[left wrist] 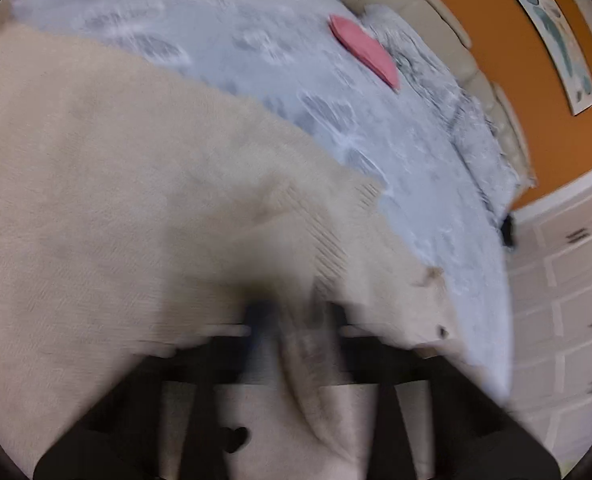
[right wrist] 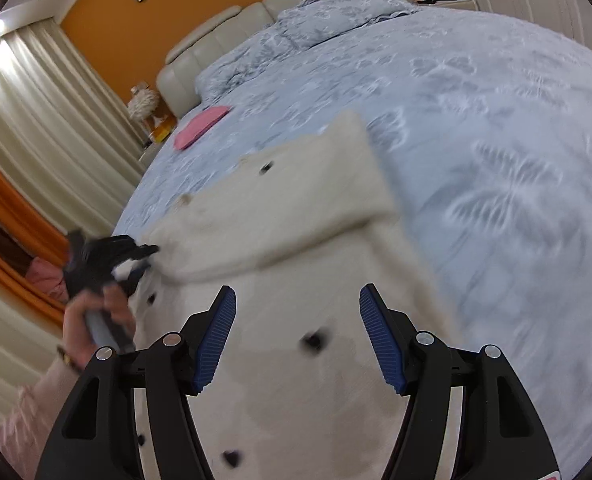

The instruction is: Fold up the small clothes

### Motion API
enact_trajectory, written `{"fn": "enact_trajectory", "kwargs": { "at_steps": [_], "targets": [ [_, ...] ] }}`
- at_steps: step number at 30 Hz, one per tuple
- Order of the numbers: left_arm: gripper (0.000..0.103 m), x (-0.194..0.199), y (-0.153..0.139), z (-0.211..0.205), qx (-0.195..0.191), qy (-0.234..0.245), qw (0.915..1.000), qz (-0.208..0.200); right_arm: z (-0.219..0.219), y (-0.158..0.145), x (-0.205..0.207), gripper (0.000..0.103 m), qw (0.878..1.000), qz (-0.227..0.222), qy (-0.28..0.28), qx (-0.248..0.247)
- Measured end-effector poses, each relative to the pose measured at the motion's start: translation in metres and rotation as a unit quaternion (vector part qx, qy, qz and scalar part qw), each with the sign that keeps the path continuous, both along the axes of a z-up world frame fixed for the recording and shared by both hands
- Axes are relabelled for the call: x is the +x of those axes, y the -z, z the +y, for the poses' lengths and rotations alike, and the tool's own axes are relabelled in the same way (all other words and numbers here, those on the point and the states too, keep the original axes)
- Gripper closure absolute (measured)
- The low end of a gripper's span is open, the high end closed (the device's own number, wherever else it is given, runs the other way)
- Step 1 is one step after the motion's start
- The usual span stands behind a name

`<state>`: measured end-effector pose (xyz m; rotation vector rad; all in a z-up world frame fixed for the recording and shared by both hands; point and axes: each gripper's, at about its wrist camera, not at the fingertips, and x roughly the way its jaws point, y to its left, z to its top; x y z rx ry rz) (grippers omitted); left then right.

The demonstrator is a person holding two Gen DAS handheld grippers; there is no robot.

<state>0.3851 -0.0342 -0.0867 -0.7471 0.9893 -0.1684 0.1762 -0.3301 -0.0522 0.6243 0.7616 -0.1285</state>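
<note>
A cream knitted garment (right wrist: 296, 216) with small dark heart marks lies on the bed, one part folded over. My left gripper (left wrist: 292, 320) is shut on a fold of the cream garment (left wrist: 136, 184); this view is blurred. In the right wrist view the left gripper (right wrist: 144, 252) holds the garment's left edge. My right gripper (right wrist: 298, 336) is open and empty, jaws wide apart above the garment's near part. A folded pink cloth (right wrist: 202, 126) lies farther up the bed; it also shows in the left wrist view (left wrist: 364, 50).
The bed has a light blue flowered cover (right wrist: 496, 140), pillows (right wrist: 336, 4) and a cream headboard (right wrist: 224, 28). Curtains (right wrist: 36, 120) and a nightstand with a lamp (right wrist: 144, 100) stand at the left. White drawers (left wrist: 568, 304) stand beside the bed.
</note>
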Motion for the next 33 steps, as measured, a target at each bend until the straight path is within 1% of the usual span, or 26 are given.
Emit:
{"fn": "enact_trajectory", "kwargs": {
  "at_steps": [1, 3, 5, 7, 8, 9, 10, 11, 13, 15, 16, 18, 19, 20, 21, 22, 23, 24, 25, 26, 27, 28, 29, 30, 32, 33],
  "targets": [
    [0.094, -0.008, -0.003, 0.007, -0.01, -0.012, 0.9998, -0.011, 0.014, 0.004, 0.001, 0.04, 1.0, 0.001, -0.011, -0.001],
    [0.094, -0.026, -0.015, 0.025, -0.003, -0.018, 0.9986, -0.05, 0.033, 0.007, 0.004, 0.04, 0.999, 0.001, -0.033, -0.01],
    [0.093, -0.044, -0.016, 0.044, -0.003, -0.012, 0.998, -0.062, 0.054, 0.008, 0.006, 0.04, 0.998, -0.005, -0.055, -0.028],
    [0.087, -0.062, -0.013, 0.069, -0.014, -0.013, 0.9974, -0.069, 0.073, 0.011, 0.006, 0.04, 0.995, -0.015, -0.079, -0.058],
    [0.077, -0.074, -0.012, 0.09, -0.025, -0.026, 0.9967, -0.072, 0.078, 0.015, 0.006, 0.04, 0.994, -0.012, -0.087, -0.068],
    [0.066, -0.088, -0.014, 0.118, -0.024, -0.053, 0.9955, -0.075, 0.083, 0.019, 0.007, 0.04, 0.993, -0.006, -0.096, -0.075],
    [0.045, -0.096, -0.018, 0.143, -0.009, -0.086, 0.993, -0.08, 0.085, 0.024, 0.008, 0.04, 0.992, 0.001, -0.102, -0.072],
    [0.033, -0.102, -0.023, 0.166, 0.008, -0.123, 0.9886, -0.087, 0.085, 0.026, 0.01, 0.04, 0.992, 0.004, -0.103, -0.066],
    [0.023, -0.107, -0.031, 0.217, 0.032, -0.198, 0.9757, -0.089, 0.083, 0.029, 0.011, 0.039, 0.994, 0.007, -0.1, -0.053],
    [0.022, -0.102, -0.029, 0.281, 0.037, -0.28, 0.9572, -0.066, 0.081, 0.032, 0.013, 0.039, 0.995, 0.009, -0.094, -0.043],
    [0.021, -0.1, -0.025, 0.3, 0.032, -0.304, 0.9505, -0.056, 0.082, 0.033, 0.014, 0.039, 0.995, 0.01, -0.092, -0.041],
    [0.021, -0.088, -0.007, 0.346, 0.006, -0.35, 0.9367, -0.015, 0.084, 0.036, 0.015, 0.039, 0.994, 0.014, -0.094, -0.048],
    [0.021, -0.083, 0.0, 0.357, -0.009, -0.36, 0.933, -0.004, 0.086, 0.038, 0.016, 0.039, 0.994, 0.016, -0.097, -0.052],
    [0.021, -0.079, 0.006, 0.367, -0.031, -0.37, 0.9285, -0.008, 0.089, 0.039, 0.017, 0.039, 0.993, 0.016, -0.101, -0.054],
    [0.021, -0.076, 0.003, 0.37, -0.027, -0.381, 0.9241, -0.024, 0.091, 0.04, 0.018, 0.039, 0.993, 0.017, -0.103, -0.057],
    [0.033, -0.071, 0.001, 0.371, -0.019, -0.381, 0.9237, -0.033, 0.092, 0.04, 0.018, 0.039, 0.992, 0.017, -0.105, -0.06],
    [0.073, -0.059, 0.002, 0.369, -0.015, -0.363, 0.9311, -0.031, 0.094, 0.041, 0.018, 0.038, 0.992, 0.018, -0.108, -0.064],
    [0.096, -0.047, 0.005, 0.366, -0.016, -0.344, 0.9389, -0.016, 0.096, 0.042, 0.019, 0.037, 0.992, 0.02, -0.109, -0.066],
    [0.096, -0.037, 0.006, 0.361, -0.012, -0.337, 0.9413, -0.006, 0.097, 0.042, 0.019, 0.035, 0.991, 0.019, -0.111, -0.067],
    [0.096, -0.035, -0.004, 0.355, 0.002, -0.343, 0.9388, -0.025, 0.097, 0.042, 0.019, 0.035, 0.991, 0.018, -0.111, -0.068],
    [0.096, -0.034, -0.017, 0.347, 0.014, -0.341, 0.9384, -0.054, 0.096, 0.042, 0.02, 0.035, 0.991, 0.018, -0.111, -0.068],
    [0.096, -0.03, -0.031, 0.337, 0.029, -0.328, 0.9412, -0.077, 0.096, 0.043, 0.021, 0.035, 0.991, 0.018, -0.11, -0.068],
    [0.096, -0.023, -0.054, 0.317, 0.054, -0.296, 0.9482, -0.101, 0.095, 0.044, 0.021, 0.035, 0.992, 0.018, -0.108, -0.066],
    [0.096, -0.018, -0.072, 0.299, 0.065, -0.267, 0.9532, -0.125, 0.095, 0.044, 0.022, 0.035, 0.992, 0.017, -0.106, -0.064],
    [0.096, -0.015, -0.114, 0.254, 0.079, -0.199, 0.9598, -0.182, 0.093, 0.042, 0.022, 0.035, 0.993, 0.015, -0.104, -0.059],
    [0.096, -0.017, -0.141, 0.215, 0.082, -0.147, 0.9612, -0.219, 0.092, 0.041, 0.021, 0.035, 0.993, 0.013, -0.102, -0.058]
  ]
}}
